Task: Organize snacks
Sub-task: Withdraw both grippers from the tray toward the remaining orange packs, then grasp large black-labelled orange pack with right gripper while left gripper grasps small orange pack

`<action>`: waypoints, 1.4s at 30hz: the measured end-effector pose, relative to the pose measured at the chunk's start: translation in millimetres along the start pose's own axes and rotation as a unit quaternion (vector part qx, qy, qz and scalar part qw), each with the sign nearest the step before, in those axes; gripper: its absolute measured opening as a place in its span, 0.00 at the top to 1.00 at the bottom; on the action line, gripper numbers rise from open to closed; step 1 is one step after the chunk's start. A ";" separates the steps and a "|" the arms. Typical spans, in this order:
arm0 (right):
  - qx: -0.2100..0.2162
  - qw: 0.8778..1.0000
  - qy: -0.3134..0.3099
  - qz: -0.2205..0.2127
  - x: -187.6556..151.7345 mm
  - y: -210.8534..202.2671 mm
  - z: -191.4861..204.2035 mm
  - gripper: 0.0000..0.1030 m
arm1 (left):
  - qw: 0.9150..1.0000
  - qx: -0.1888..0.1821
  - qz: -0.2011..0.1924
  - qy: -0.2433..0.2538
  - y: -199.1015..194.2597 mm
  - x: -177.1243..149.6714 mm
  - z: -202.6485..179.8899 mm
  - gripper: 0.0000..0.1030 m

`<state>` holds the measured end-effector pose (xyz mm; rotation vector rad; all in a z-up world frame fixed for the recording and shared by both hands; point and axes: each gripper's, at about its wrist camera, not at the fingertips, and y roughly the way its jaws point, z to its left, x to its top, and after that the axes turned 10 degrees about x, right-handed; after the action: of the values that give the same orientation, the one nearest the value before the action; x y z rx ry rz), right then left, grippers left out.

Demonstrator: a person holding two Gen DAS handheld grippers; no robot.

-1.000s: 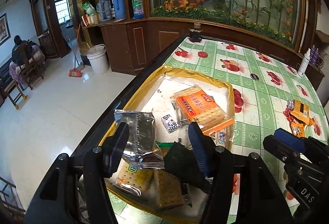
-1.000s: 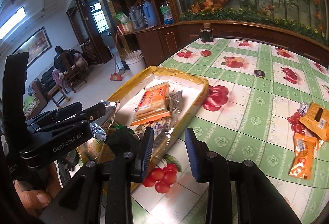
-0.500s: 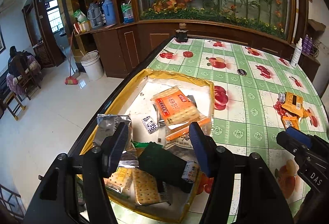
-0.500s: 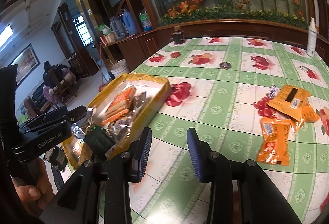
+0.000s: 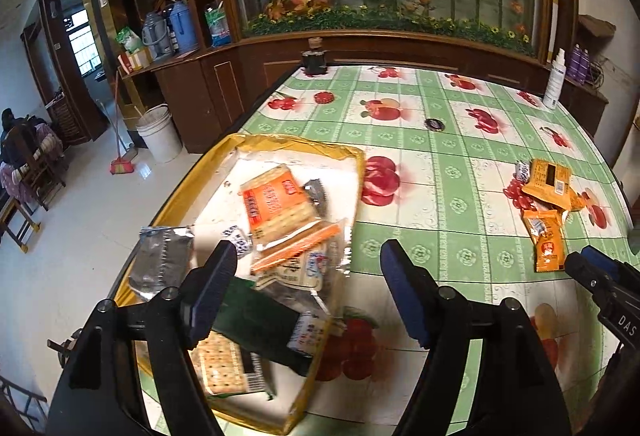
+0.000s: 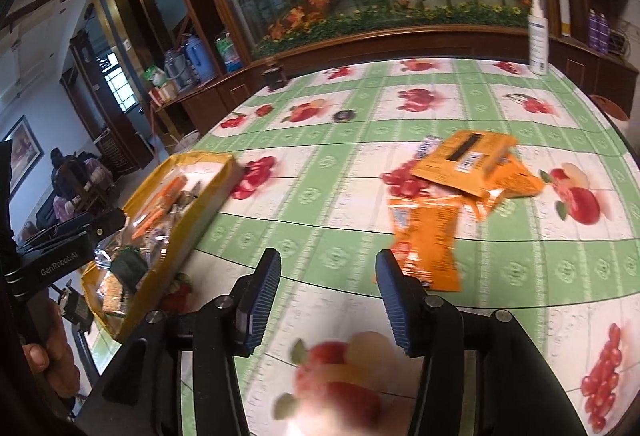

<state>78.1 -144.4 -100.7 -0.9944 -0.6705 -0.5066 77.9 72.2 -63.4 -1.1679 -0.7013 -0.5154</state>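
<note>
Right wrist view, near first: our right gripper (image 6: 326,294) is empty, fingers (image 6: 262,300) spreading wider now than a sec ago, nothing between them but bare tabletop (image 6: 320,203). A sec ago this view looked at the yellow tray (image 6: 200,211) edge; now we've swung across to the loose snacks. Just beyond the right-hand finger lies an orange packet (image 6: 430,236), and past it a pile of orange pouches (image 6: 468,157), one face-down w/ barcode showing. A small blue-white wrapper (image 6: 427,145) peeks out at the pile's far-left edge; blur is heavy, so we can't tell exactly how many pouches overlap.

Left wrist view: our left gripper (image 5: 308,292) is also empty, fingers opening from mid-width to wide. It has slid rightward off the tray, where it hung a sec ago; now only its left-hand finger overlaps it. Tray sits at the tabletop's left edge, filled w/ cracker packs (image 5: 280,203), a silver bag (image 5: 162,264) and a dark green packet (image 5: 260,324).

Meaning for the task, as we judge it: tray drop-off looks done, both hands free, and we're heading back for the orange packets, approx. the last ones outside the tray. Far back, a white bottle (image 6: 538,39) and a small dark jar (image 6: 275,75) aren't snacks; leave them.
</note>
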 end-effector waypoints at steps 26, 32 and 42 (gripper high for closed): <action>-0.072 0.995 0.059 -0.030 36.8 -21.3 -104.1 0.36 | 0.981 -0.153 0.069 0.096 5.9 5.8 -177.4 0.28; -0.072 0.994 0.076 -0.036 42.3 -22.2 -123.7 0.35 | 0.976 -0.169 0.094 0.098 21.4 8.8 -208.2 0.28; -0.065 0.994 0.082 -0.024 58.9 3.9 -134.4 0.31 | 0.977 -0.150 0.098 0.120 40.2 -0.6 -227.8 0.26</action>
<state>159.0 -266.5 -111.6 -1.0480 -0.5192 -0.6737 157.0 -130.7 -141.0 -1.4108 -0.3020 -0.5971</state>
